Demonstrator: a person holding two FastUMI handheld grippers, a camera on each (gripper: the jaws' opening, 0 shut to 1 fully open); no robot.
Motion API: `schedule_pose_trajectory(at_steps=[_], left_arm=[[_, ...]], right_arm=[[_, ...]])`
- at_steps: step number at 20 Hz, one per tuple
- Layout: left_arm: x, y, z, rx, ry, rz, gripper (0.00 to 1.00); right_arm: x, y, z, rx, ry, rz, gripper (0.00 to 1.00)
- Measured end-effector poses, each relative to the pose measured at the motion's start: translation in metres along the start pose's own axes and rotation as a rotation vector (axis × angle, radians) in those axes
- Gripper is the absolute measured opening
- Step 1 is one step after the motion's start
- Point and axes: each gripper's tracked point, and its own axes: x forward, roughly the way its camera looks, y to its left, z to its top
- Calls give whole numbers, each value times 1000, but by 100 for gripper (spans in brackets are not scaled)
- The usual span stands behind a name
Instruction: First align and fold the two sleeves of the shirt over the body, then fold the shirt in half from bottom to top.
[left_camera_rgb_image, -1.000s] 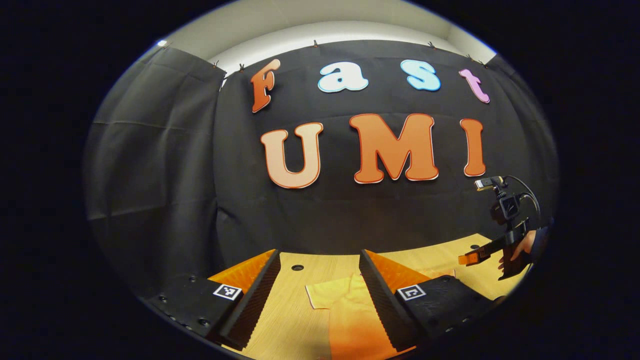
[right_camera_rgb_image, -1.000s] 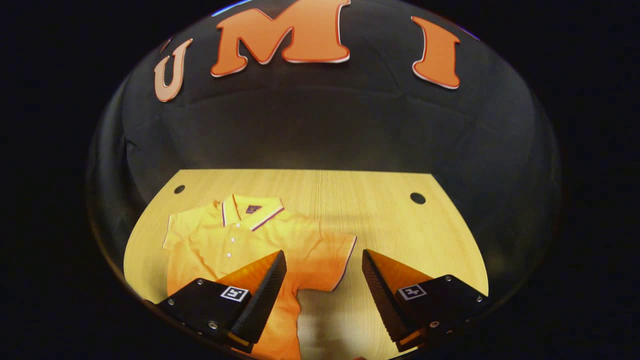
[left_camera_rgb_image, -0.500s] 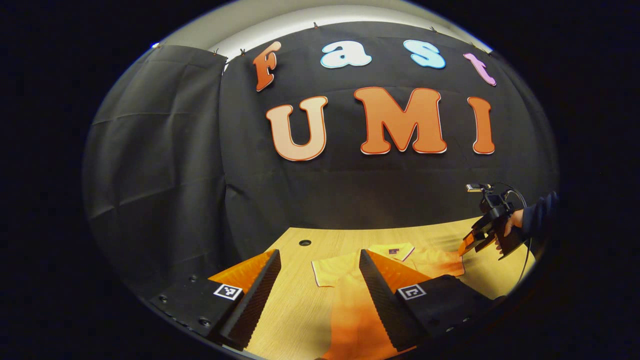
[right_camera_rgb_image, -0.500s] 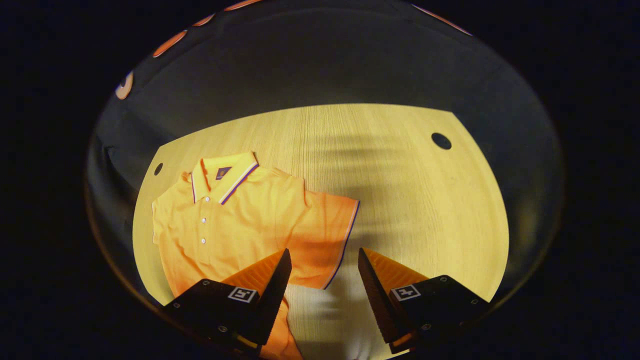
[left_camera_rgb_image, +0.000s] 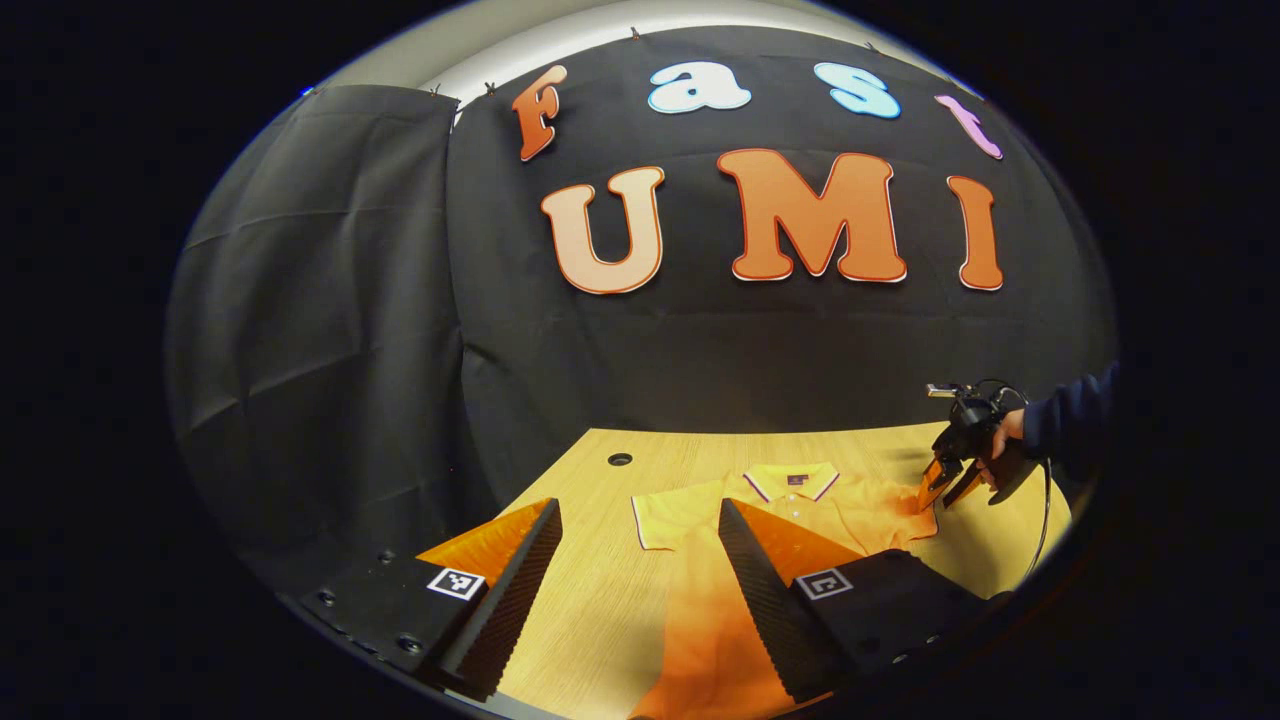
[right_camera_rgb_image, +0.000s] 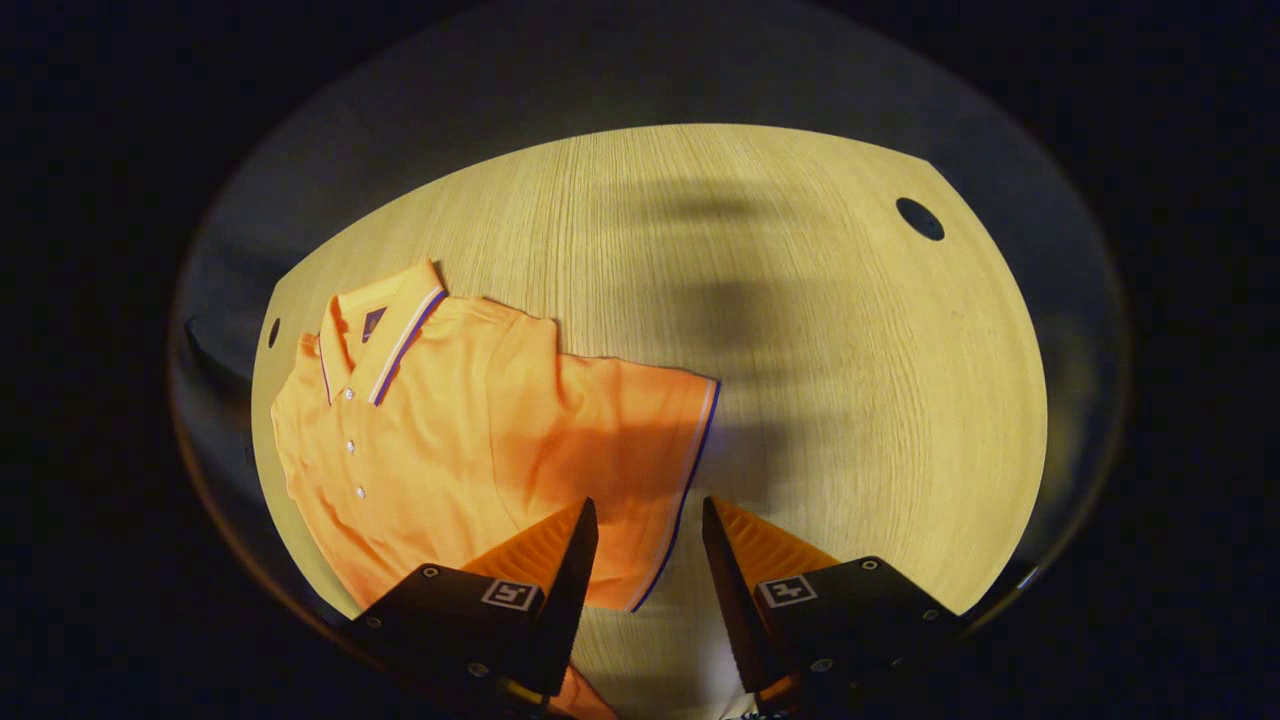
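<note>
An orange polo shirt (right_camera_rgb_image: 440, 420) lies flat on the wooden table (right_camera_rgb_image: 850, 380), collar (right_camera_rgb_image: 375, 325) toward the far edge, buttons up. Its right sleeve (right_camera_rgb_image: 640, 450) spreads out, trimmed with a striped cuff. My right gripper (right_camera_rgb_image: 645, 520) hovers open just above that cuff's edge, jaws apart with nothing between them. In the left gripper view the same shirt (left_camera_rgb_image: 800, 505) lies ahead, its left sleeve (left_camera_rgb_image: 670, 520) between my fingers' line. My left gripper (left_camera_rgb_image: 640, 520) is open and holds nothing. The right gripper (left_camera_rgb_image: 945, 485), held by a hand in a dark sleeve, shows above the far sleeve.
Black cloth walls close off the table on the far and left sides. Round holes sit near the table's corners (right_camera_rgb_image: 920, 218) (left_camera_rgb_image: 620, 460). Bare wood stretches to the right of the shirt.
Both grippers have tipped down toward the table. The right one has come lower and closer to the sleeve cuff, its jaws a bit narrower. The left view now takes in more of the shirt.
</note>
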Motion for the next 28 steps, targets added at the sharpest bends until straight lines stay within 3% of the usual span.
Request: schedule_pose_trajectory(at_steps=[3,7,8,12,17,26,28], left_arm=[[0,0,-2,-3,11,5,97],[3,-4,-5,-14,24,0,97],[4,-5,-7,-18,25,-4,97],[4,-5,-4,-18,16,-10,97],[5,-3,-9,-35,32,-8,97],[1,5,-14,-37,49,17,97],[-1,5,-17,-35,55,23,97]], right_arm=[[10,-3,-2,-47,29,-52,65],[8,9,0,-110,29,-38,40],[8,11,2,-117,26,-27,17],[-5,26,7,-73,21,80,4],[-36,56,26,-124,-51,131,3],[-51,119,36,-108,-44,244,3],[-46,130,37,-124,-58,264,13]])
